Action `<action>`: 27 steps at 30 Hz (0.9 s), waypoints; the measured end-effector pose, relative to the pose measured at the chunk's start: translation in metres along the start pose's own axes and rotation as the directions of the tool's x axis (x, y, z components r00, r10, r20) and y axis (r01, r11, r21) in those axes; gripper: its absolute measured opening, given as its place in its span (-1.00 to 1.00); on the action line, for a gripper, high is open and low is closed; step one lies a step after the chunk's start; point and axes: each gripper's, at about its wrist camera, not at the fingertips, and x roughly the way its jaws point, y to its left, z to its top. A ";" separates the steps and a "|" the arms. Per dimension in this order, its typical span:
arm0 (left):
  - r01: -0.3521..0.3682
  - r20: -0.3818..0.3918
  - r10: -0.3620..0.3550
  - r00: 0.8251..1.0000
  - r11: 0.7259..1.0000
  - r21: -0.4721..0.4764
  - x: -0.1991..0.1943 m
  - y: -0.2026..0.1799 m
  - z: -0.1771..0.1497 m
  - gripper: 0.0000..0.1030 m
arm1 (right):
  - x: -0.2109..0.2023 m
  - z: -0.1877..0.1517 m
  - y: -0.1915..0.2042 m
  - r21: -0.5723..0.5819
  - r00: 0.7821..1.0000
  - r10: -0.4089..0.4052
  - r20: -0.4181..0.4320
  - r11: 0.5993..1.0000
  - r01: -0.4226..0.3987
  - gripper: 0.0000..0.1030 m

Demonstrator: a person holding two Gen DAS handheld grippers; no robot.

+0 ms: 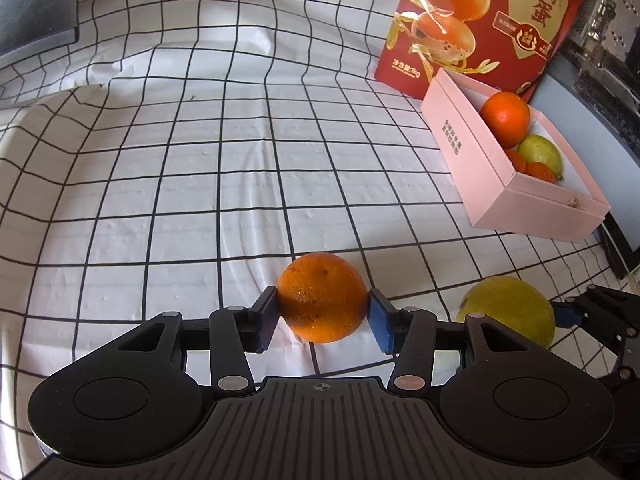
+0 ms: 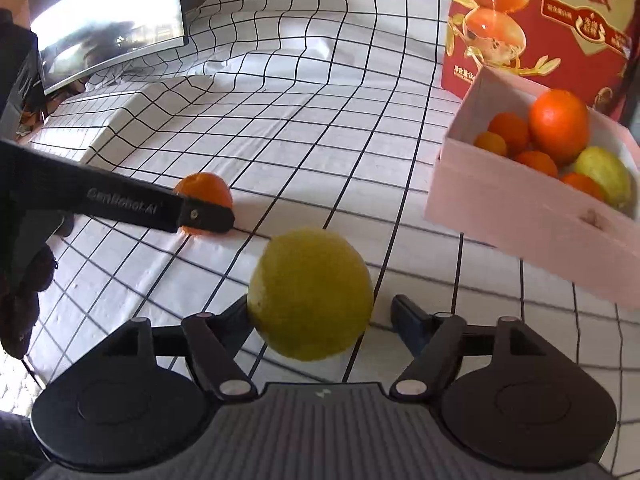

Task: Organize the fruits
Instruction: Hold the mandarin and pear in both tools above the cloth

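Fruits mostly sorted already, judging by the load in the pink box point(image 2: 520, 216): one large orange point(image 2: 559, 125), a green-yellow lemon-like fruit point(image 2: 604, 176), several small mandarins point(image 2: 508, 130) packed at one end; box sits on the checked cloth point(image 1: 200, 160), just before the red egg carton point(image 1: 500, 20)

Still outside the box, two pieces:
- big yellow-green citrus point(image 2: 310, 294), between the pads of the right gripper point(image 2: 320, 320); left pad touching, right blue pad point(image 2: 408, 322) looks just clear of the skin, so grip uncertain
- smaller orange point(image 1: 322, 296), clamped pad to pad in the left gripper point(image 1: 322, 312), low over the cloth, well apart from the box

Remaining, by estimate: both into the free end of the box
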 end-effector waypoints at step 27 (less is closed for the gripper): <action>-0.008 0.027 0.008 1.000 1.000 -0.005 -0.002 -0.001 -0.005 0.03 | 0.002 -0.013 0.005 0.022 0.994 -0.106 -0.007 0.994 0.106 1.00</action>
